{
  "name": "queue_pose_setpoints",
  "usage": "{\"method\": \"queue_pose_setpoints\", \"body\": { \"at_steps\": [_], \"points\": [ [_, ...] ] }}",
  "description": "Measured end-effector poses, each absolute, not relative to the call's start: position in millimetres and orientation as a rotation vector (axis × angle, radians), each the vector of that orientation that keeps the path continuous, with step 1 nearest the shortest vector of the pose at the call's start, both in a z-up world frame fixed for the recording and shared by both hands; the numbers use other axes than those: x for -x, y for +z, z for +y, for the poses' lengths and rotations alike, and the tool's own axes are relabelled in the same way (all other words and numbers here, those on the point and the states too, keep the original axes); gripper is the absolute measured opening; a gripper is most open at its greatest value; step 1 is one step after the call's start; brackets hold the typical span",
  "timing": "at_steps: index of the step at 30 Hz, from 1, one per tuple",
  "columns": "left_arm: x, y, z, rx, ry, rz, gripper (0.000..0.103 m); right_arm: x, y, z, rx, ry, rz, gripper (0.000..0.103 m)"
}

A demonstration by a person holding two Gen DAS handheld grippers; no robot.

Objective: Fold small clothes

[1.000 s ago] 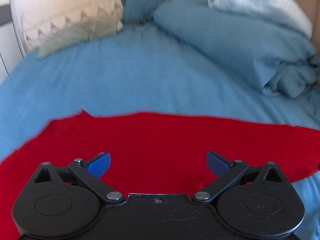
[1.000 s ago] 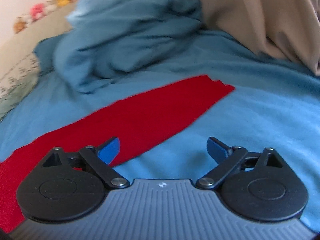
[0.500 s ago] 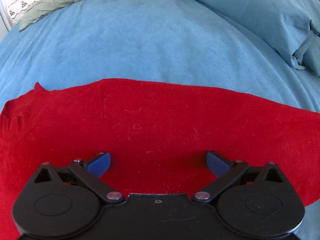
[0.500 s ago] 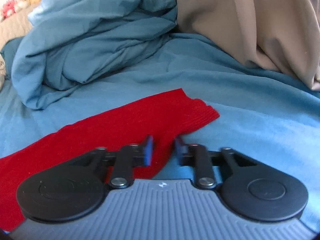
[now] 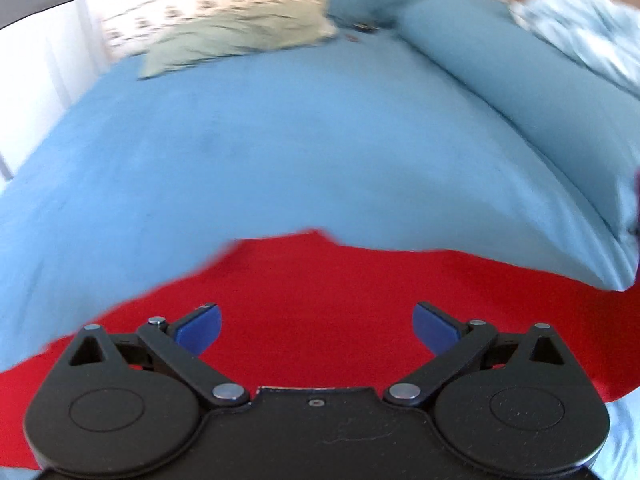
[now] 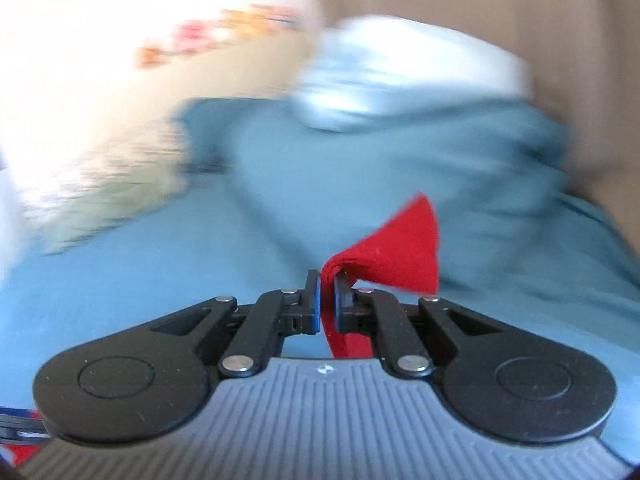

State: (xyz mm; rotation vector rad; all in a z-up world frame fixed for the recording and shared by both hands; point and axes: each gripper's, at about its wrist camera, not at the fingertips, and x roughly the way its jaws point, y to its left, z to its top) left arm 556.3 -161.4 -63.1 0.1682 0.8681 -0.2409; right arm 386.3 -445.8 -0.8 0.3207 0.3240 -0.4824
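A red cloth point(image 5: 320, 292) lies spread on the blue bed sheet point(image 5: 260, 140) in the left wrist view. My left gripper point(image 5: 317, 326) is open and empty, its blue pads just above the cloth. My right gripper point(image 6: 327, 300) is shut on a corner of the red cloth point(image 6: 396, 252) and holds it lifted off the bed, with the corner standing up above the jaws. The right wrist view is blurred by motion.
A bunched blue duvet point(image 5: 520, 92) lies along the right of the bed, with a pale blue blanket point(image 6: 400, 76) behind it. A green pillow point(image 5: 240, 40) lies at the head. A tan curtain point(image 6: 580, 40) hangs at the right.
My right gripper closed on the end of the red cloth and lifted it up off the bed. My left gripper stayed open and tilted up over the cloth.
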Motion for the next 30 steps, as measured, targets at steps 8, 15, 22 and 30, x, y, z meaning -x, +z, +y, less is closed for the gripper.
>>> {"method": "queue_pose_setpoints", "body": {
  "at_steps": [8,15,22,30],
  "points": [
    [-547.3,-76.2,7.1,-0.082,-0.065,0.891,0.103,-481.1,-88.0,-229.6,-0.088,0.043,0.503,0.022],
    [-535.2,-114.2,61.3,0.061,-0.057,0.997,0.103,-464.7,-187.4,-155.7,0.154,0.129,0.686,0.027],
    [-526.3,-116.6,54.5,0.126,-0.133,1.016,0.103,-445.3,-185.8,-125.1,0.273,0.277,0.675,0.073],
    [-529.1,-119.4,11.5,0.161,-0.242,1.058,0.102,-393.9,-160.8,-177.4,0.199,0.315,0.764,0.078]
  ]
}}
